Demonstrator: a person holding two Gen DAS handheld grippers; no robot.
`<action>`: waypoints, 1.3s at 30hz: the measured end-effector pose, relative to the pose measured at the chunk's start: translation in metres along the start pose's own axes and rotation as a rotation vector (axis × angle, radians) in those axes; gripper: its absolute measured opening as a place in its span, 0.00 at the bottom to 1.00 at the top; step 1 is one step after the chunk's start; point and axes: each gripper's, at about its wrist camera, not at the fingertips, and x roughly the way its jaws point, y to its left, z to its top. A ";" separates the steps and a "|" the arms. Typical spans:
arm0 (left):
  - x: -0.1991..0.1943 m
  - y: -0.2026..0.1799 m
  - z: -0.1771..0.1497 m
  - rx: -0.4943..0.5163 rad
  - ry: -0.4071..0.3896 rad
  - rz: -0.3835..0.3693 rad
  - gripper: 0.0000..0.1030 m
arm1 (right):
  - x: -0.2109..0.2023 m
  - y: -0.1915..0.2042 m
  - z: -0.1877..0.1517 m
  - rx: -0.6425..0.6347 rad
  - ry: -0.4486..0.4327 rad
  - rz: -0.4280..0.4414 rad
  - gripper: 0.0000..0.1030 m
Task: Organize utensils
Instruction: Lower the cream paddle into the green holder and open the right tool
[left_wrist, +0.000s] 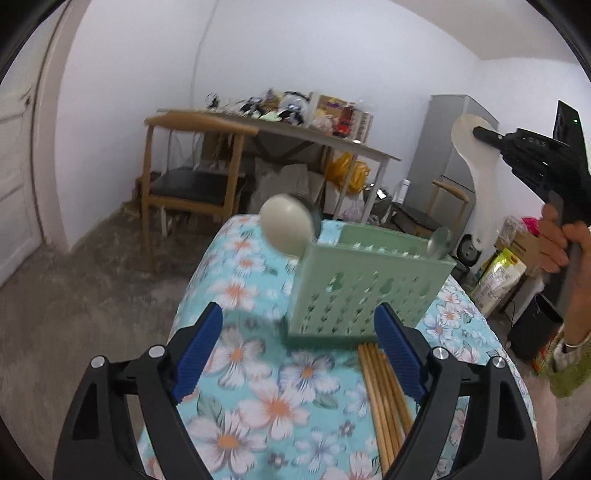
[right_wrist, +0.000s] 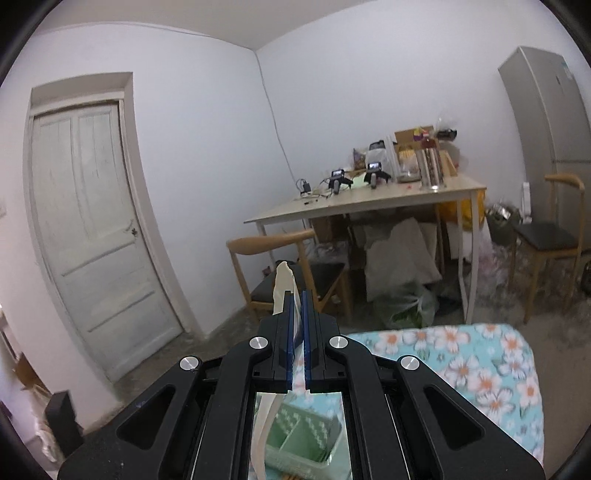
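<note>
- Two grippers are showing, and we are holding one in each hand.
- We are keeping the left gripper (left_wrist: 299, 350) spread wide, its blue pads (left_wrist: 199, 350) apart with nothing between them and nothing touching them.
- The left gripper is pointing down over the counter (left_wrist: 258, 406), which is wearing a blue floral cloth.
- The green perforated utensil caddy (left_wrist: 362, 291) is standing on the counter just ahead of the left gripper.
- A pale round ladle (left_wrist: 286, 225) is leaning out of the caddy's left end, and a metal spoon (left_wrist: 439, 240) is sticking up at its right end.
- A bundle of wooden chopsticks (left_wrist: 384, 398) is lying on the cloth just in front of the caddy, partly under the left gripper's right finger.
- We are pinching the cream rice paddle (right_wrist: 282, 288) in the right gripper (right_wrist: 298, 306), whose pads are pressed together on its flat body.
- In the left wrist view the right gripper (left_wrist: 484, 134) is holding the paddle (left_wrist: 476, 162) high, above and right of the caddy.
</note>
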 end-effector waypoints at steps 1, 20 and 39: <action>0.000 0.003 -0.004 -0.017 0.010 -0.003 0.79 | 0.004 0.001 -0.001 -0.011 -0.003 -0.008 0.02; 0.007 0.022 -0.012 -0.083 0.043 -0.013 0.79 | 0.054 0.000 -0.055 -0.206 0.057 -0.108 0.03; 0.015 0.005 -0.015 -0.049 0.083 -0.050 0.79 | -0.061 -0.050 -0.072 0.070 0.091 -0.064 0.41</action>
